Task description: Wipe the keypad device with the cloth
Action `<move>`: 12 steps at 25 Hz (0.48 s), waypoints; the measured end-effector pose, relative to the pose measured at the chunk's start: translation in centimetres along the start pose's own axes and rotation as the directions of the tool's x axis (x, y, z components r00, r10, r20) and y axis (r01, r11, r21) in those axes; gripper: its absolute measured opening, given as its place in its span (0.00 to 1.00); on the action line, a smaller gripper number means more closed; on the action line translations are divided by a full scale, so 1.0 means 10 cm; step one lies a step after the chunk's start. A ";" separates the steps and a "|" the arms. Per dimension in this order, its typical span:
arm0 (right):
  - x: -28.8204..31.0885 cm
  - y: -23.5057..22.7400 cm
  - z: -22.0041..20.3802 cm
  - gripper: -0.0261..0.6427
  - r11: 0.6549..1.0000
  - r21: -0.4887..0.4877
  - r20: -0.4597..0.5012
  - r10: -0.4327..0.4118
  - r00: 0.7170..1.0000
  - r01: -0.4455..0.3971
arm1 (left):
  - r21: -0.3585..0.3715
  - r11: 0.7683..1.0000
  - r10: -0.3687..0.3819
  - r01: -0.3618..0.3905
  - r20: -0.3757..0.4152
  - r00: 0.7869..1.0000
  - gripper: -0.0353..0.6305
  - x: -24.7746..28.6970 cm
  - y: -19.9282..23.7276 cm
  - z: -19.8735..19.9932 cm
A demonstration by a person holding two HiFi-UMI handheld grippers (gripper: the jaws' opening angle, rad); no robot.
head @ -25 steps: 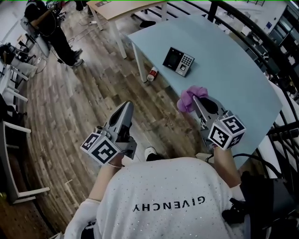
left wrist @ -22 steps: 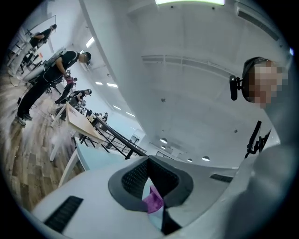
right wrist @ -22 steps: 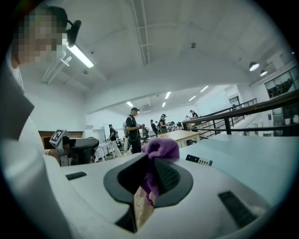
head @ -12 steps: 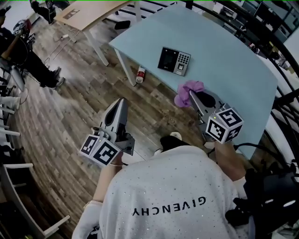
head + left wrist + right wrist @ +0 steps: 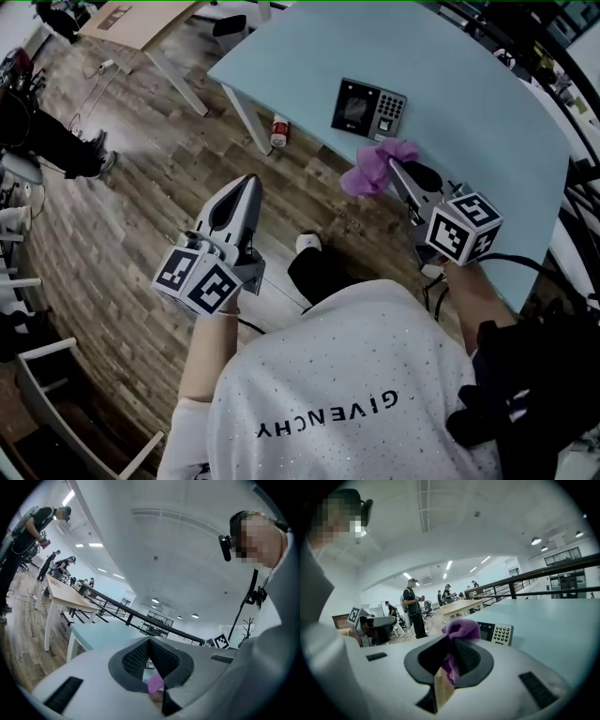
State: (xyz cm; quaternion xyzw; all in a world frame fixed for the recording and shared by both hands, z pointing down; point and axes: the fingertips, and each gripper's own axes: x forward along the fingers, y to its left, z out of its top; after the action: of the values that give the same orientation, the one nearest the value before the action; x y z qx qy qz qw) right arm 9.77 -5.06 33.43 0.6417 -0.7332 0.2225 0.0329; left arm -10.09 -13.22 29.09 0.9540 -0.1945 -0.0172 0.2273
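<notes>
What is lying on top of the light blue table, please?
Only the keypad device shows on the table; the cloth in the right gripper covers part of its near edge.

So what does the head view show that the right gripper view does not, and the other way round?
Only the head view: a bottle on the floor, and the marker cube of the right hand-held gripper. Only the right gripper view: ceiling lights, and the cloth pinched between the jaws. Both: the cloth, the keypad, the table and the left hand-held gripper.
</notes>
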 end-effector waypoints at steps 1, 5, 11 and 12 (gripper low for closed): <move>0.11 -0.06 0.01 0.10 1.000 -0.004 -0.003 -0.018 1.000 0.018 | 0.008 1.000 -0.013 0.013 -0.009 1.000 0.06 0.09 0.05 0.02; 0.63 -0.27 0.08 0.10 0.996 -0.017 -0.006 -0.091 0.996 0.091 | 0.023 0.999 -0.026 0.027 -0.012 1.000 0.06 0.45 0.36 0.11; 1.29 -0.49 0.19 0.10 0.991 0.019 0.030 -0.131 0.991 0.131 | 0.038 0.996 -0.078 0.084 -0.143 0.987 0.06 0.94 0.67 -0.04; 1.36 -0.55 0.19 0.10 0.989 0.031 0.026 -0.148 0.989 0.147 | 0.030 0.995 -0.094 0.099 -0.154 0.984 0.06 1.02 0.71 -0.06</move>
State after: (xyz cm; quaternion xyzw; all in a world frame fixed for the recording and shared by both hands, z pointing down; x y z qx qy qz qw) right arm 13.14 -18.82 37.86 0.6977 -0.6807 0.2211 0.0294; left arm -3.22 -22.65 33.32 0.9650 -0.1303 0.0485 0.2225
